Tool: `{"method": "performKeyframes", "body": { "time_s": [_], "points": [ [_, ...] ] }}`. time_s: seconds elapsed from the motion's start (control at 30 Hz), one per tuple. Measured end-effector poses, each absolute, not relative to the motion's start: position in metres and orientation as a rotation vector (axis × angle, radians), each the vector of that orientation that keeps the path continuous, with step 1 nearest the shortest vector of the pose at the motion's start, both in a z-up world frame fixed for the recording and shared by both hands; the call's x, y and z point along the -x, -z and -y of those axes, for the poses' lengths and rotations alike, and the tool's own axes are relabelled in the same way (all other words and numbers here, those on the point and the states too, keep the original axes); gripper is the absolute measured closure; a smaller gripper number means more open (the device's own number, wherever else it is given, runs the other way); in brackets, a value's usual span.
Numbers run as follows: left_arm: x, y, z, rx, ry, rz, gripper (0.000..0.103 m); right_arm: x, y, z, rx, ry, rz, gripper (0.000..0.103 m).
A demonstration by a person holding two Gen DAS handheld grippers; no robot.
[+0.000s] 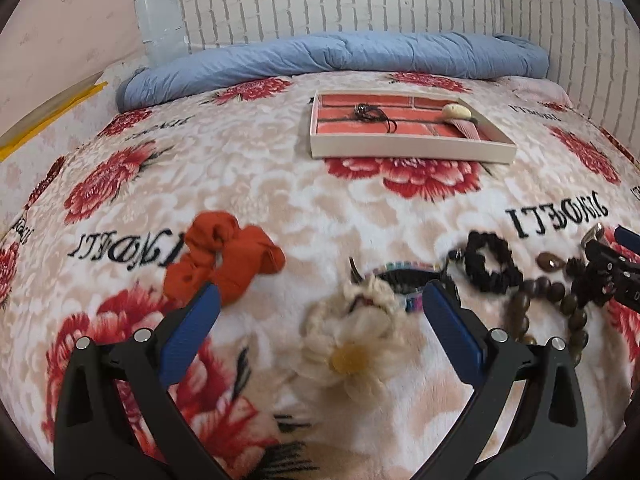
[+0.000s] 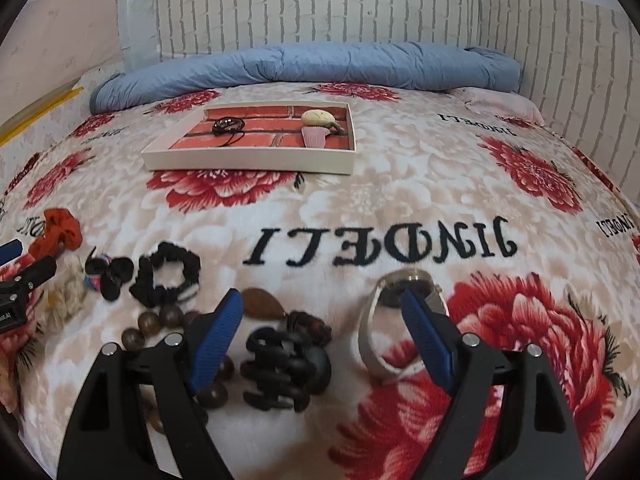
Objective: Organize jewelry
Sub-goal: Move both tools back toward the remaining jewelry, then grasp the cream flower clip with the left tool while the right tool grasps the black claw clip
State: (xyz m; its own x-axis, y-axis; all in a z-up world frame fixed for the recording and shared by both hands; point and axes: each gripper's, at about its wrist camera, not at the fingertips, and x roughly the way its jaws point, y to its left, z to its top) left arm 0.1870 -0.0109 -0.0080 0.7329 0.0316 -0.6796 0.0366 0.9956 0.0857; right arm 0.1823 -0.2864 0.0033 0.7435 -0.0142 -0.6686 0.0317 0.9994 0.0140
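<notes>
The left gripper (image 1: 320, 308) is held with its blue fingers (image 1: 192, 328) spread wide, nothing between the pads, and a cream knitted flower hair tie (image 1: 352, 344) is framed in the gap, lying on the floral blanket (image 1: 280, 184). Just off the left finger an orange scrunchie (image 1: 224, 260) is seen; beyond the right finger a black scrunchie (image 1: 490, 264) and a string of brown wooden beads (image 1: 560, 304) are laid out. A multicoloured band (image 1: 404, 280) is partly hidden behind the flower, its form hard to make out.

The right gripper (image 2: 322, 308) is likewise parted and empty. Between its fingers a black claw clip (image 2: 286, 368) is seen on the blanket, and a silver wristwatch (image 2: 384, 320) is lying just inside the right finger.

Farther back, well apart from all this, a shallow white tray (image 2: 248, 162) with a brick-pattern floor is resting; a dark corded bracelet (image 2: 228, 126) and a cream stone pendant with a pink tassel (image 2: 316, 124) are already inside it. A rolled blue duvet (image 2: 304, 64) is lying against the wall.
</notes>
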Motion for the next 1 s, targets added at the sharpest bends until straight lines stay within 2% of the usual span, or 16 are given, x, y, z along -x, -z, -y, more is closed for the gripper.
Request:
{"method": "performKeyframes", "body": {
  "time_s": [0.9, 1.0],
  "points": [
    [-0.192, 0.041, 0.011, -0.046, 0.041, -0.794, 0.006, -0.172, 0.022, 0.284, -0.019, 0.036, -0.728, 0.025],
    [-0.195, 0.043, 0.014, -0.06, 0.053, -0.805, 0.007, -0.172, 0.023, 0.285, -0.023, 0.039, -0.731, 0.031]
  ]
}}
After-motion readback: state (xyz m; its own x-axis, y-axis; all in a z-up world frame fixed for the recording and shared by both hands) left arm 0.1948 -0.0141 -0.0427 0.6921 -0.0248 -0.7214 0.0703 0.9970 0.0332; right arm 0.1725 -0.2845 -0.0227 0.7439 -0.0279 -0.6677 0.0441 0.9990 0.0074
